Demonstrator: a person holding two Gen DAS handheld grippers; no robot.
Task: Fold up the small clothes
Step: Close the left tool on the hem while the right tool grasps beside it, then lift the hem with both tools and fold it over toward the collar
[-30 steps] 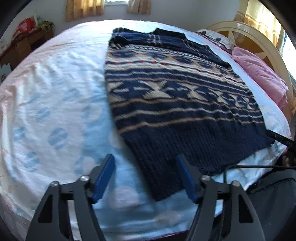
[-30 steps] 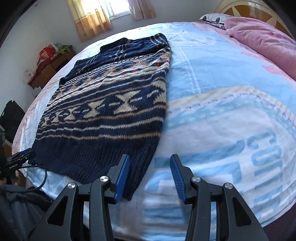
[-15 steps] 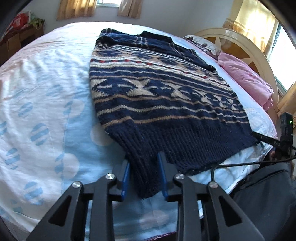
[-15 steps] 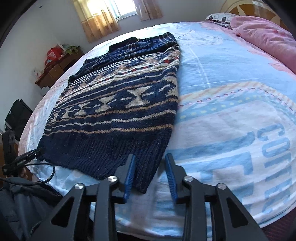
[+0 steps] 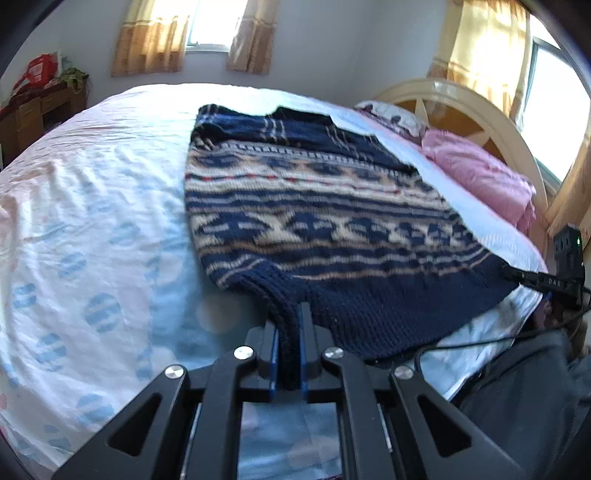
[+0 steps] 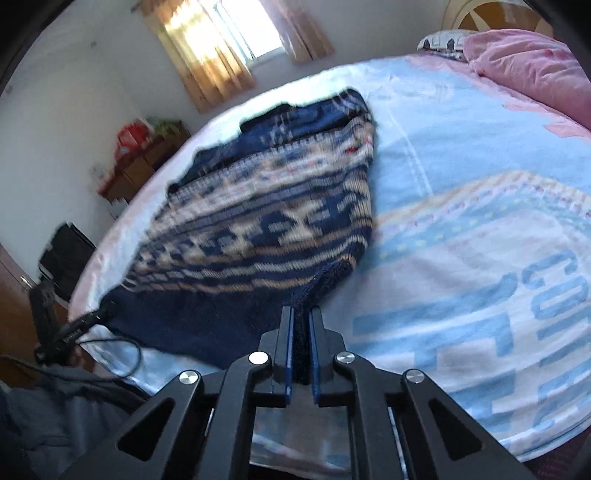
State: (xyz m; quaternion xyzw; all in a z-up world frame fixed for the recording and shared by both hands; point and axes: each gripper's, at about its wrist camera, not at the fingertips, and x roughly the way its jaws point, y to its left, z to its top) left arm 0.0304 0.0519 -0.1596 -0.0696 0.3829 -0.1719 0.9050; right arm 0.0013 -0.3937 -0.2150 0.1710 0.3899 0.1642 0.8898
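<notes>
Sweater (image 5: 332, 229), navy knit with cream and tan patterned bands, lies spread on the bed sheet (image 5: 92, 229), its ribbed hem toward the cameras and its collar end far off at 12 o'clock. In the left wrist view the left gripper (image 5: 288, 332) is pinched tight on the hem's corner, the dark ribbing squeezed between its 2 blue pads, and the fabric rises in a small ridge toward the jaws. In the right wrist view the right gripper (image 6: 301, 332) is clamped the same way on the opposite hem corner of the sweater (image 6: 266, 229), knit filling the narrow slot between its pads. From the left gripper the garment fans out toward 1 o'clock; from the right gripper it fans toward 11 o'clock. A pink blanket (image 5: 480, 177) sits at 2 o'clock by the cream headboard (image 5: 480, 107). A black cable (image 6: 110, 354) trails off the mattress edge at 9 o'clock in the right view. Curtained windows (image 5: 199, 33) glow at 12 o'clock.
</notes>
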